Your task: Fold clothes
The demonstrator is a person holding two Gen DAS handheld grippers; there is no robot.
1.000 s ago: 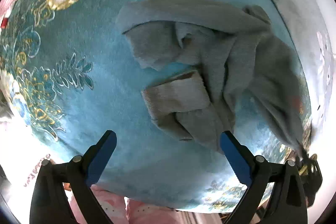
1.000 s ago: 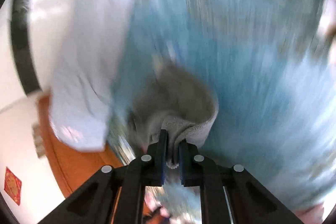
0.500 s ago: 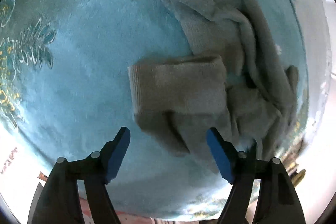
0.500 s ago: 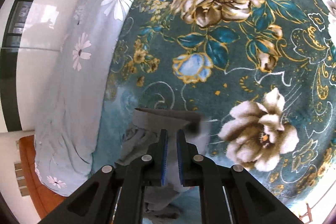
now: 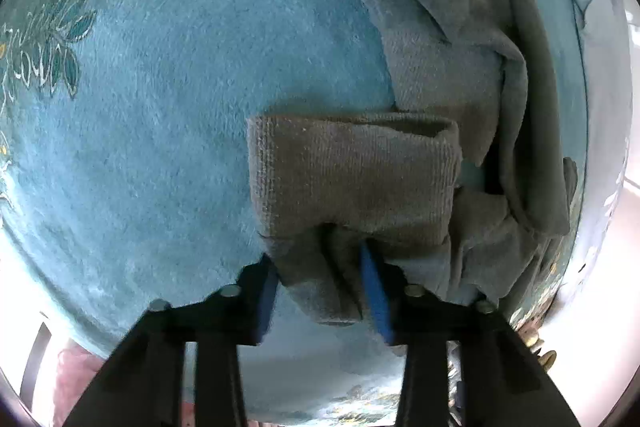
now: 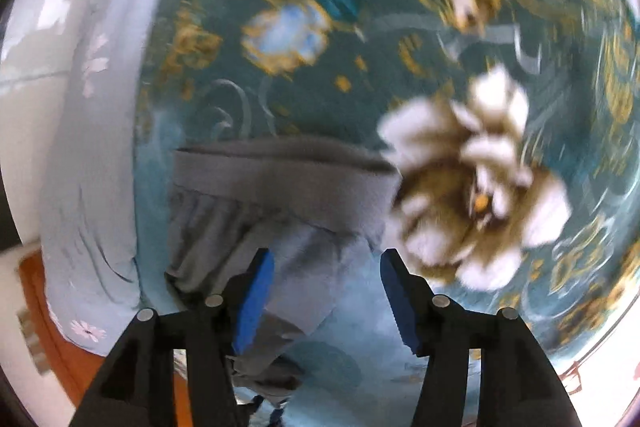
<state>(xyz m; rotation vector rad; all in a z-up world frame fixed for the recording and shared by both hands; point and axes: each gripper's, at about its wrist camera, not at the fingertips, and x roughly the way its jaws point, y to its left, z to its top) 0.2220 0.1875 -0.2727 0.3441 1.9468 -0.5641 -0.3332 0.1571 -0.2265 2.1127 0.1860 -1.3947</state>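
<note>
A crumpled grey garment (image 5: 440, 75) lies on a teal floral blanket (image 5: 168, 115). Its ribbed cuff (image 5: 352, 175) sits just ahead of my left gripper (image 5: 320, 267), whose blue pads are closed in on a bunched fold of the grey fabric below the cuff. In the right wrist view the same garment (image 6: 280, 195) lies flat under my right gripper (image 6: 326, 291), with its banded edge across the middle. The right gripper is open and holds nothing; the view is blurred by motion.
The blanket (image 6: 360, 39) carries large gold, blue and white flowers (image 6: 480, 163). A pale blue sheet with daisies (image 6: 92, 147) runs along its left edge, over an orange wooden frame (image 6: 44, 307). The pale sheet also shows in the left wrist view (image 5: 600, 67).
My left gripper moved forward onto the garment and closed on the fold under the cuff. My right gripper let go of the grey fabric and opened, with the garment now lying under it.
</note>
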